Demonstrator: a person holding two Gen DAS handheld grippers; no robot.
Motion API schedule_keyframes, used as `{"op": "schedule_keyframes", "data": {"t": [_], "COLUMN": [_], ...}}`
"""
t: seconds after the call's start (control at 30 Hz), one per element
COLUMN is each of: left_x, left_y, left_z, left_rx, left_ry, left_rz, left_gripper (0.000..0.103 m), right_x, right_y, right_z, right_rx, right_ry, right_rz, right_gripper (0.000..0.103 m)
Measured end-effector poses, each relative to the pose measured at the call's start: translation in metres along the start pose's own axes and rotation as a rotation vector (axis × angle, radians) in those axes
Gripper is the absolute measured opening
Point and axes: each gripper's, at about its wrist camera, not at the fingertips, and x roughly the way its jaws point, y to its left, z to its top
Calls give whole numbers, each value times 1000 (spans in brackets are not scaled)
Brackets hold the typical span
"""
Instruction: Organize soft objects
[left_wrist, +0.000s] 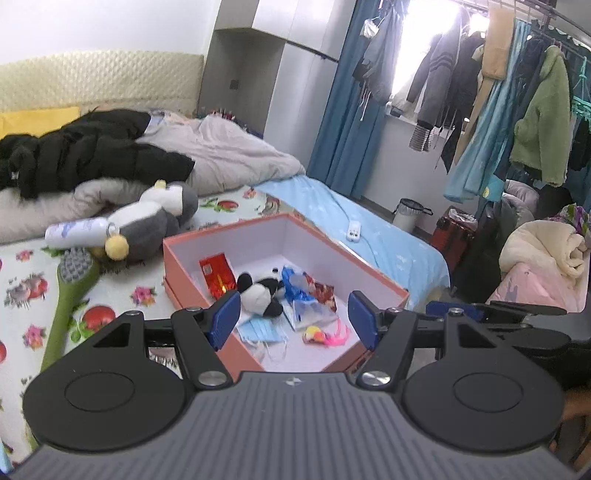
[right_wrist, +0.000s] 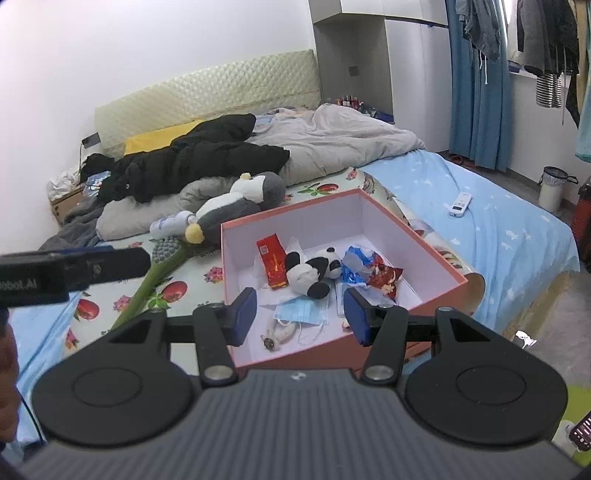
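An open orange box (left_wrist: 192, 266) (right_wrist: 436, 258) with a white inside stands on the bed. In it lie a small panda plush (left_wrist: 260, 293) (right_wrist: 310, 273), a red packet (left_wrist: 218, 275) (right_wrist: 271, 264), blue face masks (left_wrist: 260, 332) (right_wrist: 303, 312) and crumpled wrappers (right_wrist: 382, 275). A grey and white penguin plush (left_wrist: 155, 221) (right_wrist: 236, 201) lies behind the box, beside a white bottle (left_wrist: 75, 232) (right_wrist: 168, 223). My left gripper (left_wrist: 293, 319) is open and empty, hovering above the box's near side. My right gripper (right_wrist: 301, 314) is open and empty, also above the box's near edge.
A long green brush (left_wrist: 68, 295) (right_wrist: 155, 277) lies left of the box on the fruit-print sheet. A black jacket (left_wrist: 85, 151) (right_wrist: 192, 155) and a grey duvet (right_wrist: 332, 136) fill the bed's far part. A white remote (right_wrist: 460, 204) lies on the blue sheet. Clothes (left_wrist: 539, 118) hang at right.
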Motion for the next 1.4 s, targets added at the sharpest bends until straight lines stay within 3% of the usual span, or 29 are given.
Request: {"op": "schedule_keyframes", "data": {"t": [0.4,1.1,1.13,1.2,1.23,1.4], "left_x": [2,9,9,10,10,15], "left_y": [1,12,13,15,16,17], "left_z": [-22,-26,-25,-25,-25,-25], "left_rx": [-12,-55,-60,-69,-72,-73], "left_ry": [30,61,66,60,59,83], "left_rz": [23,41,44,38,29,48], "left_gripper": [70,72,82,93,96,101], "right_x": [-4,-1,-1,0,-1,-1], "right_y": [2,3,1,-2,-3,-7], "right_z": [-21,-31,-31,-30,-29,-28], "right_rx": [41,48,52,64,67,60], "right_ry": [12,11,10,6,-4,-14], "right_rz": [-19,-36,-38,-45,-44,-66], "right_gripper": [55,55,57,89,94,94]}}
